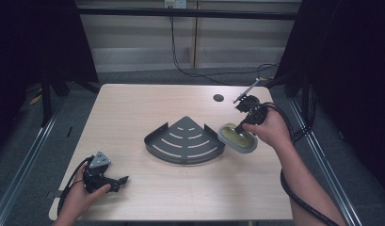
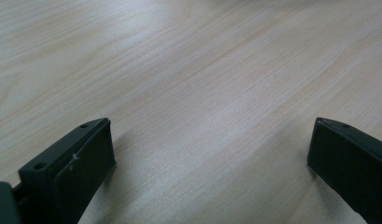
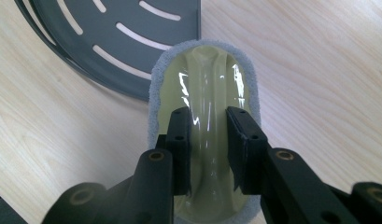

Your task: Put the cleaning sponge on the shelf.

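In the high view, the wooden table (image 1: 133,117) is seen from above, with a dark quarter-round slotted tray (image 1: 185,141) near its middle. Just to the tray's right a pale yellow-green scrubber (image 1: 237,139) with a grey pad rim is held at a tilt by the right gripper (image 1: 240,126); its lower edge sits at or just above the tabletop beside the tray's right corner — whether the two touch cannot be told. The gripper's fingertips are largely hidden by the hand (image 1: 270,129) and the scrubber's own ridge. The left gripper (image 1: 122,180) lies low at the near left corner, held by the left hand (image 1: 82,195), which is cut off by the bottom edge; its jaw spread is hard to make out here.

In the left gripper view, the two black fingers (image 2: 81,158) are set wide apart, with bare tabletop between them and nothing gripped. The right-hand finger is cut off by the frame edge.

In the right gripper view, the raised glossy handle ridge of the scrubber (image 3: 205,93) is pinched between the two black fingers (image 3: 179,140), which press on it from both sides. The scrubber's near end is hidden behind the gripper body, and its far end overlaps the tray's edge (image 3: 109,70) — the tray itself is cut off at the top and left.
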Available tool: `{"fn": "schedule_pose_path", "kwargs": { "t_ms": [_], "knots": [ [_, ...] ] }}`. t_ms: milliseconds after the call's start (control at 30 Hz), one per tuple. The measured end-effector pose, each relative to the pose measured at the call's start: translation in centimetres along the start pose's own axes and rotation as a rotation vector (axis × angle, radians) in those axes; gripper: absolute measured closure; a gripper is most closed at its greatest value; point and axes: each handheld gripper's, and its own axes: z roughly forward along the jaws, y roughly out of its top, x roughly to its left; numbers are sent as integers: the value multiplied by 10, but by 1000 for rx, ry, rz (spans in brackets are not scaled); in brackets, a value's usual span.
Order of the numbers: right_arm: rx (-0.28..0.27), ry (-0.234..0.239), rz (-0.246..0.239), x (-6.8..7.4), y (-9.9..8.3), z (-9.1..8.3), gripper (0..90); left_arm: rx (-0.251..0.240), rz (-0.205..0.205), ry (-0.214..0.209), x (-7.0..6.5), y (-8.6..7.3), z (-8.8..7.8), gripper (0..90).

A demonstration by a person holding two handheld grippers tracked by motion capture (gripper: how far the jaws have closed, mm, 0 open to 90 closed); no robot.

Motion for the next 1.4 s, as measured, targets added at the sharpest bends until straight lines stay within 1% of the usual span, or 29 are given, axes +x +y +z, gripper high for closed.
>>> {"fn": "schedule_pose_path", "kwargs": {
  "t_ms": [433, 800, 867, 967, 1000, 1167, 1400],
  "knots": [
    [-23, -2, -2, 7, 20, 2, 722, 5, 0, -2, 0, 0, 0, 1],
    [-39, 5, 0, 16, 35, 12, 722, 5, 1, -2, 0, 0, 0, 1],
    [-42, 1, -7, 17, 38, 13, 721, 5, 1, -2, 0, 0, 0, 1],
    [-51, 4, -1, 19, 42, 15, 722, 5, 2, -2, 0, 0, 0, 1],
    [-49, 6, -8, 19, 43, 16, 722, 6, 1, -2, 0, 0, 0, 1],
    [-55, 5, -2, 23, 50, 19, 721, 5, 1, -2, 0, 0, 0, 1],
    [-52, 4, -13, 28, 59, 25, 721, 5, 0, -2, 0, 0, 0, 1]
  ]
}}
